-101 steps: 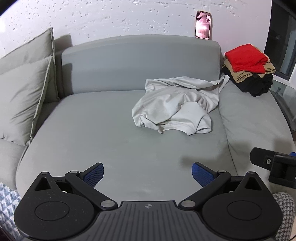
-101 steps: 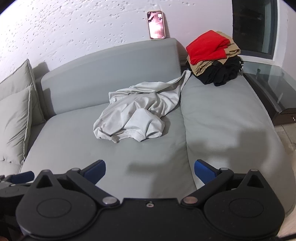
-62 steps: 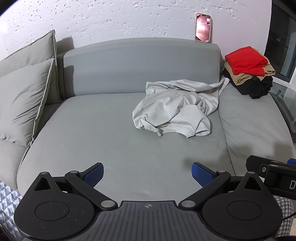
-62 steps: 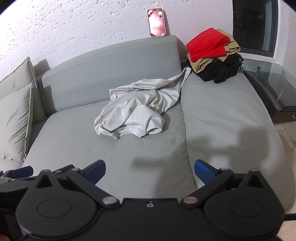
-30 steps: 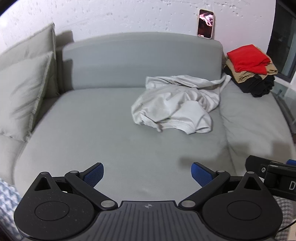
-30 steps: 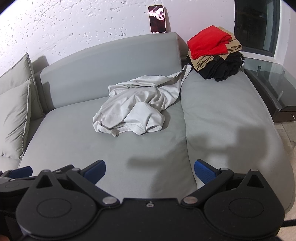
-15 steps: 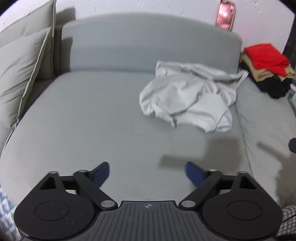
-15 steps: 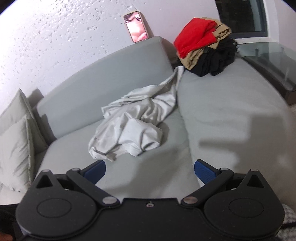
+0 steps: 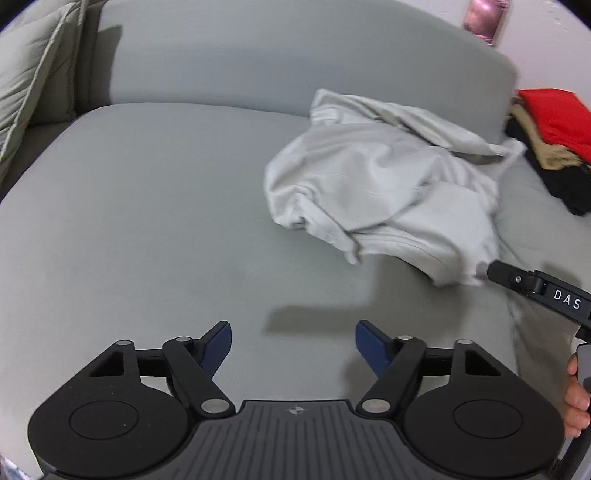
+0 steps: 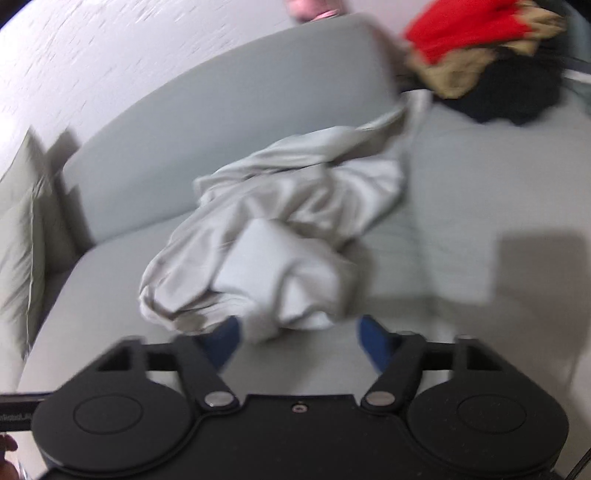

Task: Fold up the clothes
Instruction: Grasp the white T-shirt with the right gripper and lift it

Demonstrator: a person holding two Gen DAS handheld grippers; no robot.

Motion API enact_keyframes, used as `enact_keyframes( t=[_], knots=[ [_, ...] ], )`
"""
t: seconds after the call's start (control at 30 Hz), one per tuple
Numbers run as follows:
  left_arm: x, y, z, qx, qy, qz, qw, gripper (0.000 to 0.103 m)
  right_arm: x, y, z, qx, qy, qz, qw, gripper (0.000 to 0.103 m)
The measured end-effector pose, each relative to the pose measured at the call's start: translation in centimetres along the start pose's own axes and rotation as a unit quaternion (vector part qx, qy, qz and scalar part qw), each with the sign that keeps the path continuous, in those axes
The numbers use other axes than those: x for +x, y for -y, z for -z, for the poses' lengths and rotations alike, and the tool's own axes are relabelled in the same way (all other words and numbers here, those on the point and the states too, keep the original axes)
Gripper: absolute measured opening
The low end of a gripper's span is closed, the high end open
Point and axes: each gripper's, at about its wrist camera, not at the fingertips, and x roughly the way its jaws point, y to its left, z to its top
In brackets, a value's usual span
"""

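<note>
A crumpled light grey garment (image 9: 384,192) lies in a heap on the grey sofa seat (image 9: 147,206), one end trailing toward the backrest corner. My left gripper (image 9: 293,345) hangs open over bare seat, short of the heap and to its left. In the right wrist view the same garment (image 10: 280,236) fills the middle, blurred by motion. My right gripper (image 10: 299,336) is open right at the heap's near hem, the cloth's edge lying between its blue fingers. The right gripper's black tip (image 9: 517,280) also shows at the heap's near right edge.
A stack of red, tan and black clothes (image 9: 554,136) sits at the sofa's far right (image 10: 480,48). Pillows (image 9: 29,62) lean at the far left. A phone (image 9: 484,16) stands on the backrest top. A hand (image 9: 578,402) holds the right tool.
Both grippers have moved forward and down toward the garment. The right one has reached the heap's near edge; the left one is lower over the seat. Both stay open.
</note>
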Motion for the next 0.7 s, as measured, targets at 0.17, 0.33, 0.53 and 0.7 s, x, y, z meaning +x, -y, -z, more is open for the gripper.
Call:
enact_keyframes(
  t=[0.17,0.33,0.53,0.7],
  knots=[
    [-1.9,-2.5,-0.2,-0.009,0.036,-0.023,0.9990,0.064,2.8,-8.6,-0.1,-0.150,0.001,-0.083,0.985,0.065],
    [-3.5,-5.1,0.5,-0.009,0.058,-0.045,0.9973,0.070,8.2,-15.1,1.2,-0.276,-0.019,-0.053,0.960,0.062],
    [-3.7,-6.6,1.0,-0.018,0.065,-0.032,0.9972,0.069,13.9,-19.6,2.9,-0.386,-0.036,0.049,0.920,0.040],
    [-5.6,-6.5,1.4,-0.022,0.092,-0.006,0.9955,0.066,11.8,-20.1,-0.5,-0.320,-0.041,0.058,0.945,0.006]
  ],
)
